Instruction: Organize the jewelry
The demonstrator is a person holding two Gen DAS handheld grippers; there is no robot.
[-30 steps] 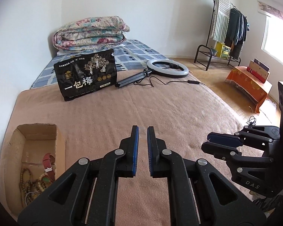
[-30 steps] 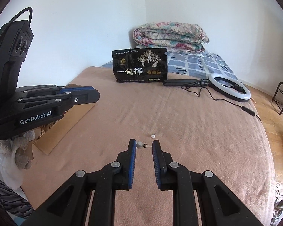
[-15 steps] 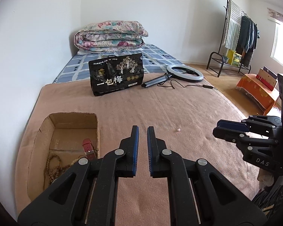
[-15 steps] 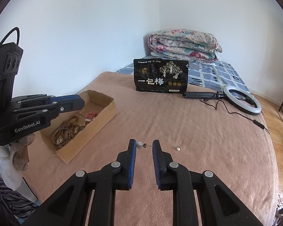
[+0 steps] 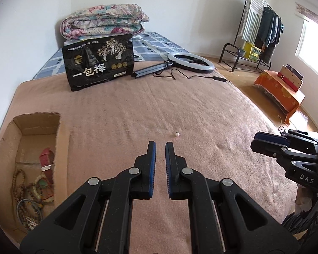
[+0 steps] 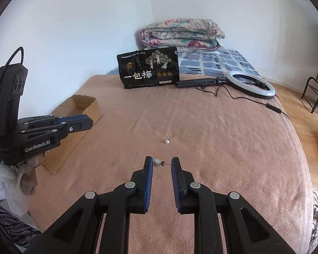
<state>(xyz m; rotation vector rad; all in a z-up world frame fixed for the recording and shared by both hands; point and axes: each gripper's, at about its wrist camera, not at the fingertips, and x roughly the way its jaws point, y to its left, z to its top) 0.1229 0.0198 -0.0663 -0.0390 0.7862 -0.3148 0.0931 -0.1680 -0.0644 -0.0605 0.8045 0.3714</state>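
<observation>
The right gripper [image 6: 161, 163] pinches a pearl earring [image 6: 157, 162] crosswise between its blue pads, pearl against one pad and post tip against the other. The left gripper [image 5: 160, 143] hangs empty above the blanket [image 5: 201, 110], its jaws drawn almost together. A second pearl earring [image 5: 177, 134] lies loose just beyond it. The cardboard box [image 5: 37, 122] at the blanket's left edge holds bead bracelets [image 5: 35, 192] and a red watch strap [image 5: 47, 162].
</observation>
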